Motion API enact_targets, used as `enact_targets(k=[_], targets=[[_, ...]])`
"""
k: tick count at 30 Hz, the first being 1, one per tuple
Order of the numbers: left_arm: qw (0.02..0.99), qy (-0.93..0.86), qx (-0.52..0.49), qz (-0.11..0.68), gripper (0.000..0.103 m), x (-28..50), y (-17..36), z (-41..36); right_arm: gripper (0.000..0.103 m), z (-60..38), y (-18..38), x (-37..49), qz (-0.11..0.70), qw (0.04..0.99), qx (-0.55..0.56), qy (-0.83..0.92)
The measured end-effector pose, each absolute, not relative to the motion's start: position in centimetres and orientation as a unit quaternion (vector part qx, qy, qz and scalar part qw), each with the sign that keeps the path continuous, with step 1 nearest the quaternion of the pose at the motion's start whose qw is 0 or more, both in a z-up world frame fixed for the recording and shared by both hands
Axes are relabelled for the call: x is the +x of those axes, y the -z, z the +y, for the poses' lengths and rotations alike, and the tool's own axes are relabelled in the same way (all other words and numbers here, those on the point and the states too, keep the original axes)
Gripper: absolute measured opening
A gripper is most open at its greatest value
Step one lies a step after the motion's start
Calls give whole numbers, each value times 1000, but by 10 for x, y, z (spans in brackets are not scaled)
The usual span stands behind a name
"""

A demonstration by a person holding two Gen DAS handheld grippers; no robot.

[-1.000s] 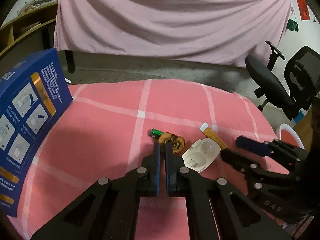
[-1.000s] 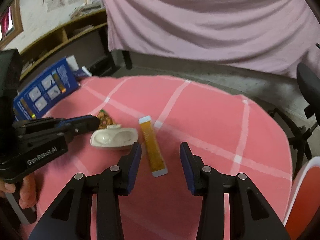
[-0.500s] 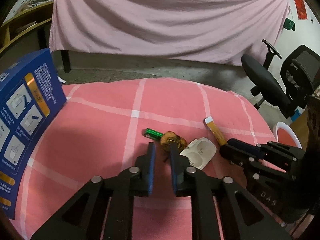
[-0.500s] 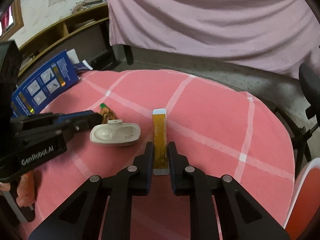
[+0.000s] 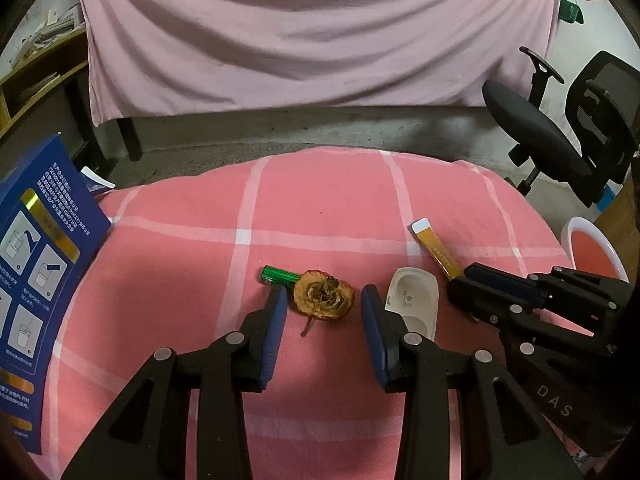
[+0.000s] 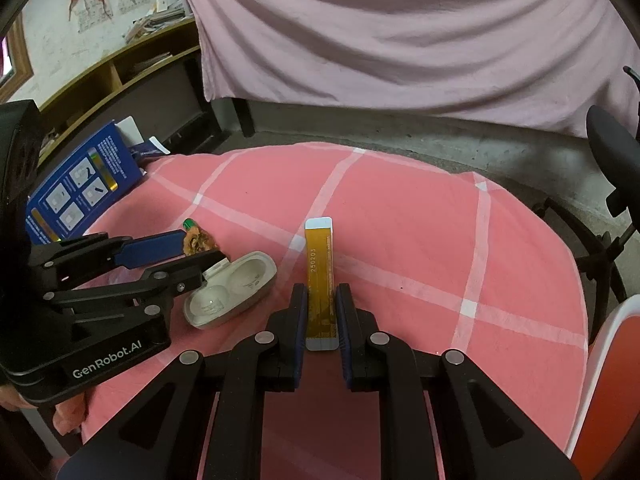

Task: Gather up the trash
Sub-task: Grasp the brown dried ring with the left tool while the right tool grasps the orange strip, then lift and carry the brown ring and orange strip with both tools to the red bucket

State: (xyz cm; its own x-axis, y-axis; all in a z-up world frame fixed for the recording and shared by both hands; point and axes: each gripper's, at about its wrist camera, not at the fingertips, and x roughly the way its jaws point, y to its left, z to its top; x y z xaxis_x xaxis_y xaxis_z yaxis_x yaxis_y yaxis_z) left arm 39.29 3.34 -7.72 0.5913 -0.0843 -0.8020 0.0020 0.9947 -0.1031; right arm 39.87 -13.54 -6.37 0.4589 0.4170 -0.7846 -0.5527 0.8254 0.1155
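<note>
The flat yellow foil sachet (image 6: 319, 280) lies on the pink checked bench (image 6: 400, 216), pinched at its near end by the right gripper (image 6: 320, 312) for lifting. Left of the sachet, the left gripper (image 5: 323, 316), fingers (image 5: 276, 312) spread, straddles the dried brown fruit slice (image 5: 324, 295), ready to close.

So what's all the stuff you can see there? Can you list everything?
dried brown fruit slice: one, brown, between the left fingers
green battery: one, green, beside the slice
white plastic tray: one, white, right of the slice
yellow sachet stick: one, yellow with white ends, in the right gripper
blue printed box: one, blue, table's left edge
pink checked tablecloth: one, covering the table
white bin: one, red inside, right
black office chair: one, far right
left gripper: open
right gripper: shut on the sachet
</note>
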Motion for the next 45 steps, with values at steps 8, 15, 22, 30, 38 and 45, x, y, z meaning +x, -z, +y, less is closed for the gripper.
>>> enact_targets(k=[8,15,22,30,38,45], targets=[[895,25,-53,441,25,387,76,36,13,-137,65,399,435,849,-76,-289],[924,33,-80,373,25,361,55,44,13,-144,45,376,365,879,-75,-297],[960,48,-75,265,26,324,31,36,13,-159,20,342,249,918,-60,-302],[988,50,-43,136,26,280,15,22,13,-185,-1,311,133,944,-15,-300],[997,39,-25,67,26,259,16,12,13,-189,-12,285,55,960,-28,-273],[999,34,-16,28,26,241,12,3,13,-202,-20,267,14,970,-34,-240]])
